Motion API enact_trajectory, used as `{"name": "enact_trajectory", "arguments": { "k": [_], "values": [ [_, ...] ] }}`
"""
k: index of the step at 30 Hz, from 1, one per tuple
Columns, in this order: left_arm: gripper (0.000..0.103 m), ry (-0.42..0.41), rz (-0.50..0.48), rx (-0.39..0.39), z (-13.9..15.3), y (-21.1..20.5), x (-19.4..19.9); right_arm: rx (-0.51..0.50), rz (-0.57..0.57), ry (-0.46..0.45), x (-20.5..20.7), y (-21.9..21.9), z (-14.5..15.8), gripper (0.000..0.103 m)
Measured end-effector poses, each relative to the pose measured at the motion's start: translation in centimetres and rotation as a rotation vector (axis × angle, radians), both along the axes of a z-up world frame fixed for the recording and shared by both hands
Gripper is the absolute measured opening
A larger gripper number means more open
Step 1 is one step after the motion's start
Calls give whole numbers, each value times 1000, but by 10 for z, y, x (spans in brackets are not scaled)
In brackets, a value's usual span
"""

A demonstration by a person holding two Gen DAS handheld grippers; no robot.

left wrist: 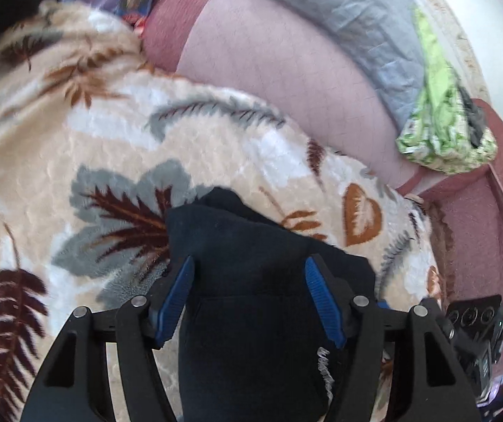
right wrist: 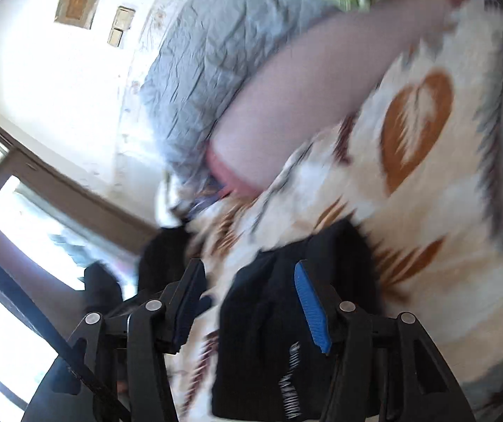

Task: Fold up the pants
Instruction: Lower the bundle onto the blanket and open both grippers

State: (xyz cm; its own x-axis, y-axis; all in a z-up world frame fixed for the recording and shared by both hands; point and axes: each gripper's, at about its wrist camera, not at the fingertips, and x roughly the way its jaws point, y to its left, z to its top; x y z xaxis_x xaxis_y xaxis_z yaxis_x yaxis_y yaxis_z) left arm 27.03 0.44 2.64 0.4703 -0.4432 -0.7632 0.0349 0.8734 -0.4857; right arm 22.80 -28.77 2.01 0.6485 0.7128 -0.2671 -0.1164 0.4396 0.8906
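**Dark pants bunched on blanket; both claws spread, nothing gripped**

The pants [left wrist: 251,281] lie on the leaf-print blanket [left wrist: 93,140], at 6 o'clock in both wrist views, already bunched into a thick, narrow stack. You should expect soft, limp, fairly light cloth: it will sag and slide open if pinched by one layer. Take hold at a folded edge or the hem, through all layers, near the white lettering [left wrist: 325,369].

Your left gripper [left wrist: 249,302] hovers over the pants with its blue pads [left wrist: 175,302] spread wide, cloth between them but not pinched. Your right gripper [right wrist: 251,302] is likewise wide apart, pointing steeply and rolled, so the bed runs diagonally; its right-side pad [right wrist: 311,309] sits over the pants [right wrist: 279,316], while the other sits over the blanket. That view is blurred, so contact cannot be confirmed.

A green bundle [left wrist: 441,119] lies at 2 o'clock, well apart.
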Motion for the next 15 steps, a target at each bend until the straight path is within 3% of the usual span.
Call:
{"name": "enact_trajectory", "arguments": {
  "k": [2,5,7,10,15],
  "values": [
    [65,31,22,15,-16,-1,5,3,10,71,4,5,-20,61],
    [65,70,37,36,-30,2,5,-120,-91,144,4,2,-38,61],
    [65,79,42,2,-29,9,0,-215,-155,180,5,-1,-35,67],
    [66,66,46,17,-16,18,-16,-220,-162,159,3,-2,-27,67],
    [69,38,34,103,7,26,-64,-343,-153,72,-14,10,3,67]
  ]
}}
